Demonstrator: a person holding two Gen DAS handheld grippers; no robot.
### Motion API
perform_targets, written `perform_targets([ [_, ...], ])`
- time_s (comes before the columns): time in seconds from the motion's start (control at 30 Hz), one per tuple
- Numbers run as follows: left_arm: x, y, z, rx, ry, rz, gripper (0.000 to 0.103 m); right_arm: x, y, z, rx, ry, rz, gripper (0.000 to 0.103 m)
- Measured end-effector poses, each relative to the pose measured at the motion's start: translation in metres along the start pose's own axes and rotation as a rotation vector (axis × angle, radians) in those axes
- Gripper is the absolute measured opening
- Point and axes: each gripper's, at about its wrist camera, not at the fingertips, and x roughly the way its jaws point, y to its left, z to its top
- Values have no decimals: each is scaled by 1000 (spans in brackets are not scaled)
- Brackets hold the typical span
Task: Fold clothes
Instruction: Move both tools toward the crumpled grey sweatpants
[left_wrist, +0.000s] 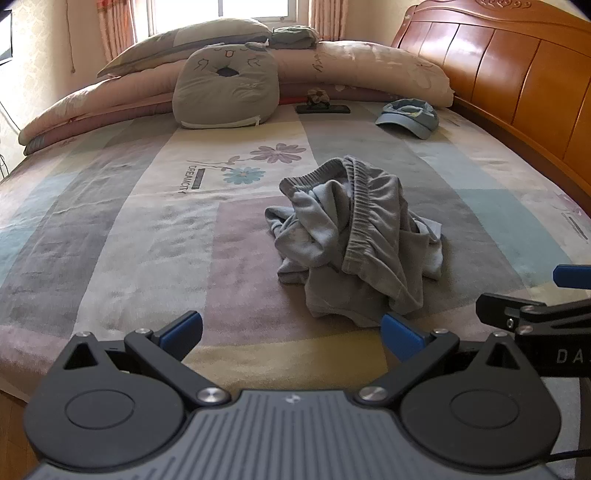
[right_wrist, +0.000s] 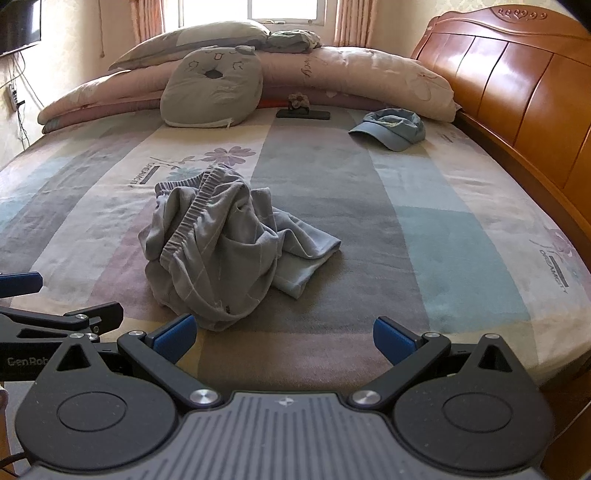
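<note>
Grey shorts (left_wrist: 354, 240) are crumpled in a heap mid-bed (left_wrist: 110, 229), elastic waistband (left_wrist: 356, 210) bunched on top, one leg trailing to the right. No fold started; whole job is left: spread flat, then fold. Left gripper (left_wrist: 291, 332) jaws wide apart, empty, heap just ahead and slightly right of it. Right gripper (right_wrist: 284, 332) also spread and empty, heap ahead to its left. Neither touches the cloth. Blue cap (right_wrist: 391, 129) and cushion (right_wrist: 210, 92) sit well clear, far side.
</note>
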Motion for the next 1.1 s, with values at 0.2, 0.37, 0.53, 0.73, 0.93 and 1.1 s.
perform_targets([
  [0.2, 8, 4, 5, -8, 4, 4, 102, 8, 2, 6, -5, 0, 6, 103],
  [0.37, 15, 7, 5, -15, 15, -10, 102, 15, 3, 10, -26, -3, 22, 103],
  [0.53, 27, 14, 6, -20, 20, -14, 102, 28, 5, 13, -43, 6, 39, 103],
  [0.73, 43, 27, 5, -48, 46, -8, 102, 49, 12, 16, -59, 36, 49, 103],
  [0.93, 51, 43, 4, -80, 56, 11, 102, 70, 26, 18, -100, 76, 83, 103],
  [1.1, 57, 52, 7, -90, 69, 37, 102, 83, 38, 21, -128, 93, 93, 103],
])
